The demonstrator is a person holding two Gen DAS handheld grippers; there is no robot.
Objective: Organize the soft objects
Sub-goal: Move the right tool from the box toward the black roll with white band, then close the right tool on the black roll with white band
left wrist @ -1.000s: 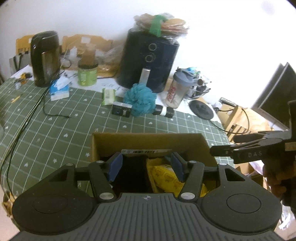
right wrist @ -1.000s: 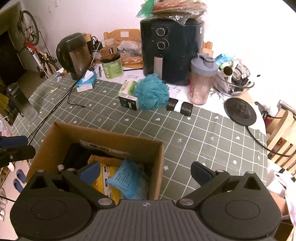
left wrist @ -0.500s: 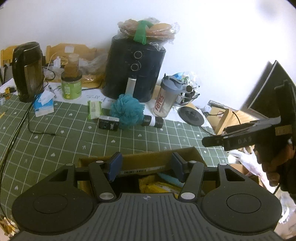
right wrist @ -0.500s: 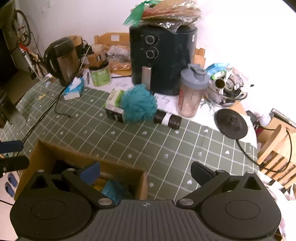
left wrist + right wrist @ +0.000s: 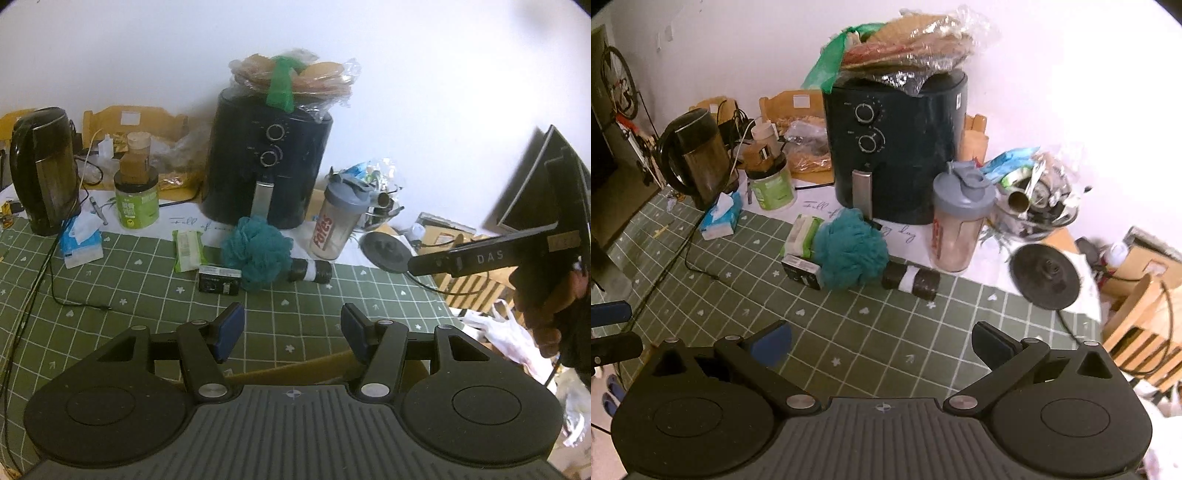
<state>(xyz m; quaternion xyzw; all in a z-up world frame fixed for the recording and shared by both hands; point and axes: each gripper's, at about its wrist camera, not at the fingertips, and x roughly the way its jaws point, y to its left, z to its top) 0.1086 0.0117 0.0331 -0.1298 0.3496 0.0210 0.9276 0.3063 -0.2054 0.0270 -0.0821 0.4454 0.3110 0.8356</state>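
A teal mesh bath sponge (image 5: 256,256) (image 5: 849,253) lies on the green checked tablecloth in front of the black air fryer (image 5: 267,162) (image 5: 895,147). A green-and-white wipes pack (image 5: 188,249) (image 5: 803,236), a small black box (image 5: 219,282) and a black roll with a white band (image 5: 310,271) (image 5: 910,282) lie around it. My left gripper (image 5: 291,330) is open and holds nothing; the cardboard box rim (image 5: 295,369) shows just under its fingers. My right gripper (image 5: 882,345) stands wide open and holds nothing, over bare tablecloth short of the sponge. The right gripper also shows at the right edge of the left wrist view, held by a hand (image 5: 546,306).
A black kettle (image 5: 42,170), a green jar (image 5: 136,205), a tissue pack (image 5: 81,243) and a thin black cable (image 5: 51,273) occupy the left. A shaker bottle (image 5: 958,218), a bowl of clutter (image 5: 1034,206) and a black round base (image 5: 1047,277) stand right. The table's right edge drops to chairs.
Both grippers have moved forward past the cardboard box toward the sponge. The box has slid out under the cameras, leaving only its rim in the left view. Both jaws kept their width.
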